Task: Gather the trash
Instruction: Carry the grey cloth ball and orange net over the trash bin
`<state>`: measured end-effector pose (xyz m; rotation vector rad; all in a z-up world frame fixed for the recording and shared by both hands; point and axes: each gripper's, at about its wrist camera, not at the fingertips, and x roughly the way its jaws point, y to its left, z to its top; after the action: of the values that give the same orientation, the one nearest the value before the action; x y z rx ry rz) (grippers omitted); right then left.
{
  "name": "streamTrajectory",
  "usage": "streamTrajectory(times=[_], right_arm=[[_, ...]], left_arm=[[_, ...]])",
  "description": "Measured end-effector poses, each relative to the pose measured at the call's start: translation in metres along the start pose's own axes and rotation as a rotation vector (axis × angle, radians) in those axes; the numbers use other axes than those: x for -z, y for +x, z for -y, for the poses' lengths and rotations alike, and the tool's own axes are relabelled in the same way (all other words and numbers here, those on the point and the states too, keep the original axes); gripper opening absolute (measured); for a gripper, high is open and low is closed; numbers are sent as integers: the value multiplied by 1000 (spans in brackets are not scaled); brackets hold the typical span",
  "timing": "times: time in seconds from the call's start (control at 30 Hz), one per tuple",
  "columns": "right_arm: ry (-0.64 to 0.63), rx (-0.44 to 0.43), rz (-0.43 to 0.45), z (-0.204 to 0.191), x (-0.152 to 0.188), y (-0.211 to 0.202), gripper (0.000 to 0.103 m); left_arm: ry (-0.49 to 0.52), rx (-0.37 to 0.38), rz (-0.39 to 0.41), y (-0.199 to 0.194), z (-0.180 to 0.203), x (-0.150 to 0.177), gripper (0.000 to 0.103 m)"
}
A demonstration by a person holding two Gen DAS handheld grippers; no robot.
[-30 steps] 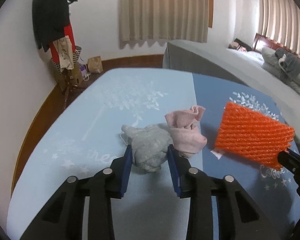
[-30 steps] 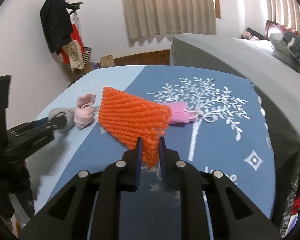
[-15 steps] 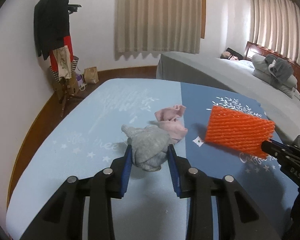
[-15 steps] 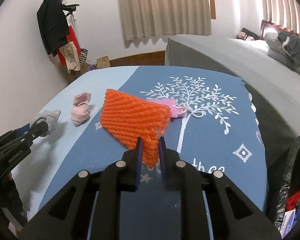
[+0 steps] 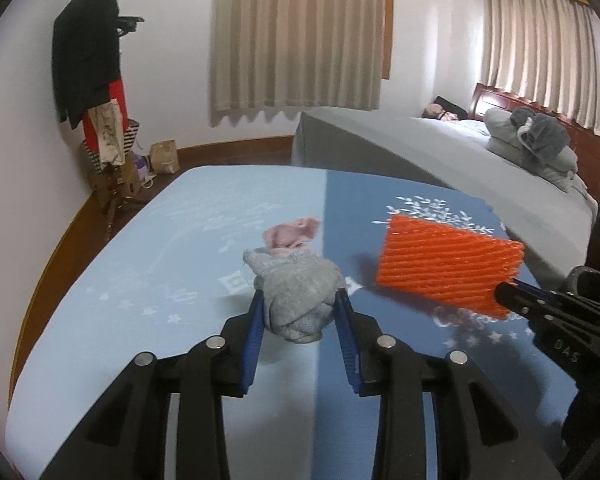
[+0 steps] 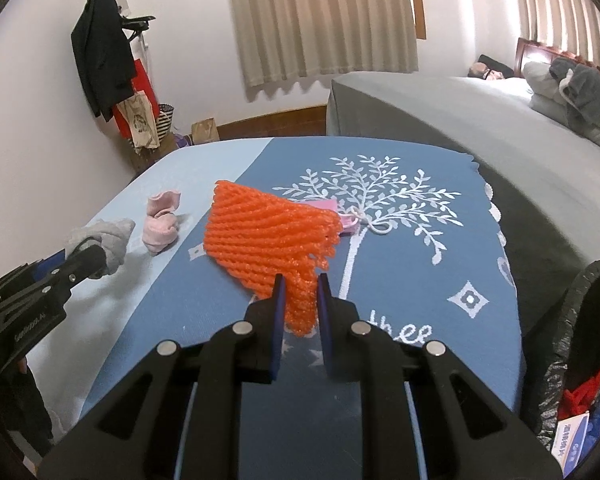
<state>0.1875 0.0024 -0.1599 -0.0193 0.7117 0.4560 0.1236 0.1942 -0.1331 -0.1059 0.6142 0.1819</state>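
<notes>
The left gripper [image 5: 300,312] has its blue pads pinched on a balled grey sock [image 5: 298,300], and the bundle hangs clear of the blue patterned cloth [image 5: 140,280] that covers the surface. Over on the other side, the right gripper [image 6: 300,296] has its jaws drawn narrow on the lower corner of an orange foam net [image 6: 264,236], the ridged sleeve fanning out ahead of the fingers and lifted off the cloth. From the left wrist view that same orange net [image 5: 444,268] floats to the right of the grey sock, with the right gripper's black body gripping its near edge.

A pink sock [image 6: 162,224] lies crumpled on the pale part of the cloth, just beyond the grey one and apart from both grippers. A pink item with a white cord [image 6: 352,222] peeks out from behind the orange net, resting on the white tree print. At the lower right of the right wrist view, a black trash bag [image 6: 572,344] stands open beside the surface, with red and blue scraps inside it. Behind all this, a grey bed [image 6: 460,120] runs along the curtained wall.
</notes>
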Motion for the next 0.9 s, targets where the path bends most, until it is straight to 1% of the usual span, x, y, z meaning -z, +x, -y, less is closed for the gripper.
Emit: streamTrajectory(times=[0.23,0.47,0.6,0.7,0.9], right_arm=[[6,-9,27,5,-2,-18,14],[1,-20,80,11,-5,-51,14],[13,-1,97,23,-5,-66,14],[31,24,106,35,-1,-77,14],[79,87,125,66,6,-98,14]], left_arm=[[33,49,25,-10,25,-6,35],[51,77,44,-19,40,-13,35],[66,100,59,-25,51,-16,35],[79,124,67,-30,67,-16,35],[115,198,70,-35,103,-14,35]])
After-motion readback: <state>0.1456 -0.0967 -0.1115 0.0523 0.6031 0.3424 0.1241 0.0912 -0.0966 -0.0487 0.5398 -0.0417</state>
